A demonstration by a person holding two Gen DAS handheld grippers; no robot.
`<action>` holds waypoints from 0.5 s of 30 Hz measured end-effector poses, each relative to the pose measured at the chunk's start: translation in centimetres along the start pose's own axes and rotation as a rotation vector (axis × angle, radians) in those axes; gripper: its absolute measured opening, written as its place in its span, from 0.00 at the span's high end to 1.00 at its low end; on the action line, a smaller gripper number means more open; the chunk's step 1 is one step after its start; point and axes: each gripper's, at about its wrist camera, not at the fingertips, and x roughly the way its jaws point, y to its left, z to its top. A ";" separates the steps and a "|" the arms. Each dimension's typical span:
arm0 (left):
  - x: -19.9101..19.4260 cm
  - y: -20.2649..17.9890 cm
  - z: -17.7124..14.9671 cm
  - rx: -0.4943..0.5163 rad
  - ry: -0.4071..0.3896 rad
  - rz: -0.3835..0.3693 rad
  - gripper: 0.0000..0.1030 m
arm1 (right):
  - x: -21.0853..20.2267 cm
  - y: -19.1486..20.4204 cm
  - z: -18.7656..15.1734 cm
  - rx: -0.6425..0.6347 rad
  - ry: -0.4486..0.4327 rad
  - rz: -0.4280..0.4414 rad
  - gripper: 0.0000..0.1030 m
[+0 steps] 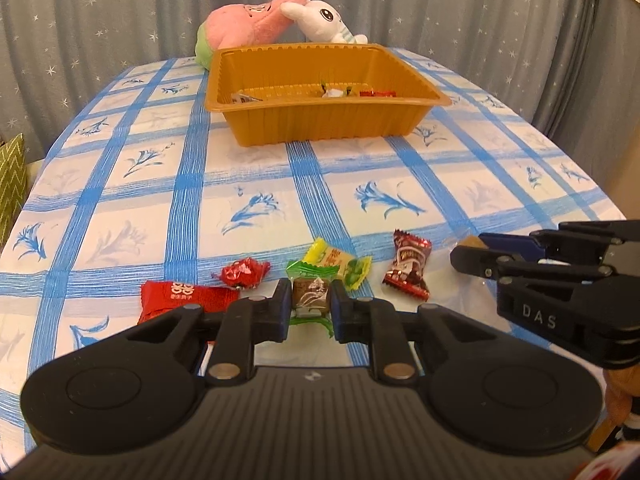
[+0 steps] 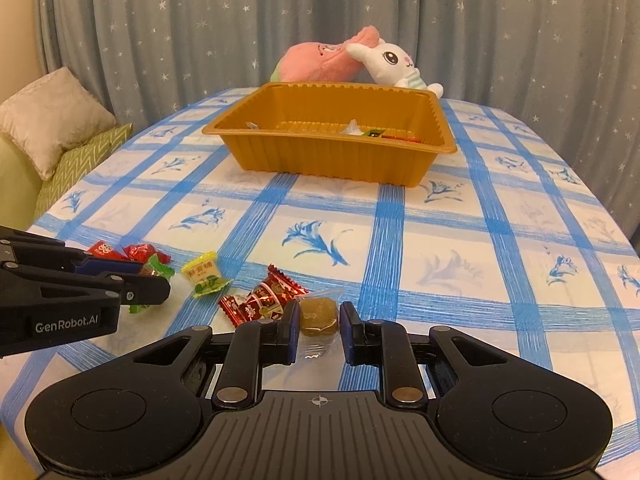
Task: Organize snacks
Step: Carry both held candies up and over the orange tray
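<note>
**Star-print curtains frame a two-handed candy pick**

Grey star-dotted curtains hang behind a surface covered in a blue-checked floral cloth [image 1: 256,184]. Low at the near edge, the left gripper [image 1: 310,305] points toward the far side, its jaws closed narrowly on a green-wrapped candy [image 1: 311,300] with a brown centre. Beside it, the right gripper [image 2: 319,322] sits equally low and level, jaws pinched against a clear-wrapped amber candy [image 2: 319,316]; each gripper shows at the edge of the other's view.

Four more sweets lie loose on the cloth near the grippers: a flat red packet [image 1: 180,296], a crumpled red foil candy [image 1: 244,273], a yellow-and-green packet [image 1: 336,264] just behind the held green one, and a dark red packet [image 1: 409,265] between the two grippers. Further back stands one orange plastic tray [image 1: 320,128], ribbed at the sides, with a few wrapped sweets inside; their exact count is unclear. Two plush toys, a pink one [image 1: 244,24] and a white rabbit [image 1: 324,20], lean together behind it.
</note>
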 end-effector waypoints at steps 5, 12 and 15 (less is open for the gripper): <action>0.0 0.0 0.6 -0.030 -0.013 -0.012 0.83 | -0.2 -0.2 0.4 0.006 -0.011 -0.001 0.79; -0.2 -0.4 2.4 -0.043 -0.041 -0.036 0.83 | -0.8 -0.4 1.4 -0.001 -0.036 0.001 0.79; -0.3 -0.5 3.6 -0.029 -0.061 -0.041 0.83 | -1.2 -0.7 2.2 0.003 -0.056 -0.002 0.79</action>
